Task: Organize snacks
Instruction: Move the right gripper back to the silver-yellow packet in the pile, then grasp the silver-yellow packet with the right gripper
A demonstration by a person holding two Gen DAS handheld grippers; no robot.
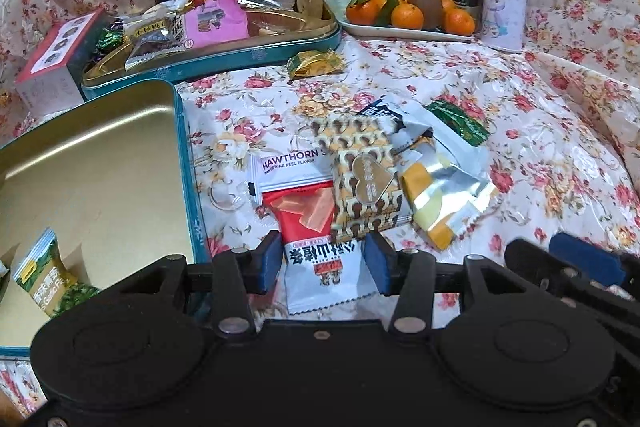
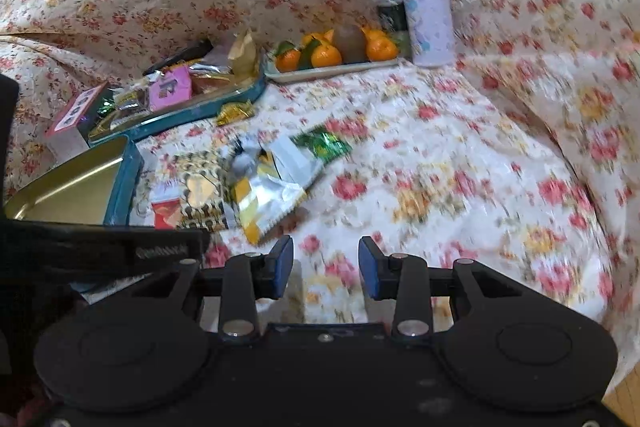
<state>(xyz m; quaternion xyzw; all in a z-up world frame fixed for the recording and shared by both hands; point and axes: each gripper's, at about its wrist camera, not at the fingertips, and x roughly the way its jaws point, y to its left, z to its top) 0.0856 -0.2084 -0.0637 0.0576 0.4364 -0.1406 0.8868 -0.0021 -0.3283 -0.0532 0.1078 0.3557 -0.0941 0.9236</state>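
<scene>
left gripper [image 1: 324,263] spread wide, nothing pinched, hovering over red-and-white hawthorn snack packet [image 1: 308,227] on the floral cloth [image 1: 440,75]. gold patterned box with heart tag [image 1: 366,183] overlaps it. right gripper [image 2: 326,267] spread, empty. open teal tin with gold interior [image 1: 100,163] just left.

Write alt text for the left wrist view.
The open left gripper hovers over a hawthorn snack packet in a pile of wrapped snacks on a floral cloth. An open gold-lined tin sits to its left.
</scene>
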